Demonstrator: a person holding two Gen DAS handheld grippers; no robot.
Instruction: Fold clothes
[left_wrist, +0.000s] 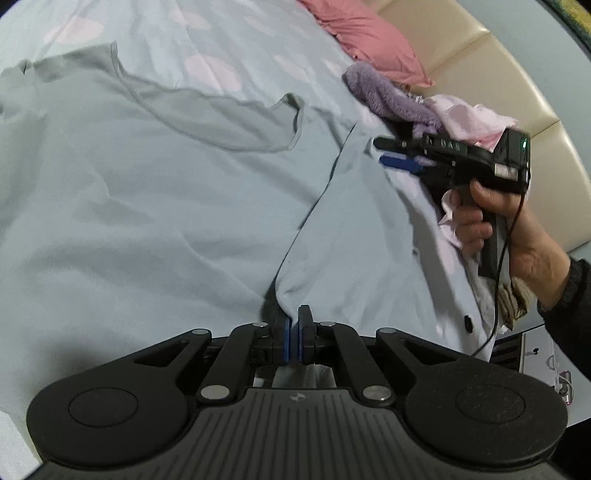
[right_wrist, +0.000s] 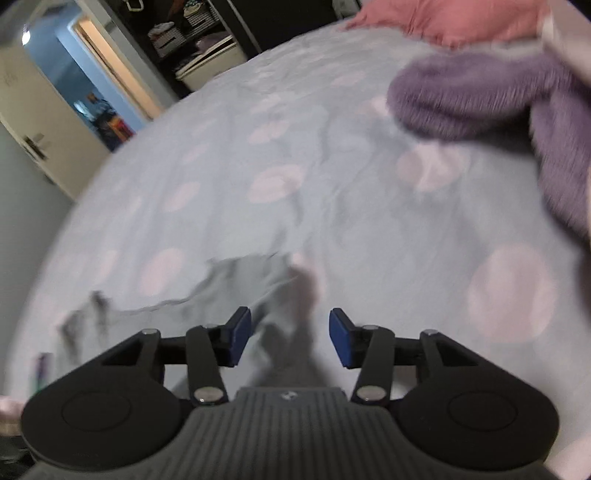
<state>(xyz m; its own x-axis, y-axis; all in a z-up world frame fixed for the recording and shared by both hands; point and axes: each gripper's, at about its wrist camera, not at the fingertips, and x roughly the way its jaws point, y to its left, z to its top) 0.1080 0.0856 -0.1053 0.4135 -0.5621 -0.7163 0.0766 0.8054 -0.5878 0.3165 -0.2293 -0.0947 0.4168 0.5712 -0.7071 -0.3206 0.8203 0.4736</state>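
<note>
The left tool (left_wrist: 294, 334) is pressed together on a fold of the pale blue shirt (left_wrist: 147, 192), pinching the cloth between its blue pads. From the pinch point a raised ridge of fabric runs up and to the right across the garment. The rest of the shirt lies spread flat on the bed (left_wrist: 229, 33), neckline (left_wrist: 207, 118) facing up, over a light blue sheet printed with pink spots.

The right tool (right_wrist: 290, 338) is spread wide, with nothing between its fingers. It hangs above the sheet, over the edge of the shirt (right_wrist: 236, 280). In the left wrist view the right tool (left_wrist: 388, 152) appears at the shirt's right side, gripped by the person's right hand (left_wrist: 491, 218).

A purple fuzzy garment (right_wrist: 498, 107) lies near the pink pillow (right_wrist: 461, 18), well apart from the shirt. Light pink clothing (left_wrist: 469, 118) lies just beside the purple item. The right wrist view is blurred.
</note>
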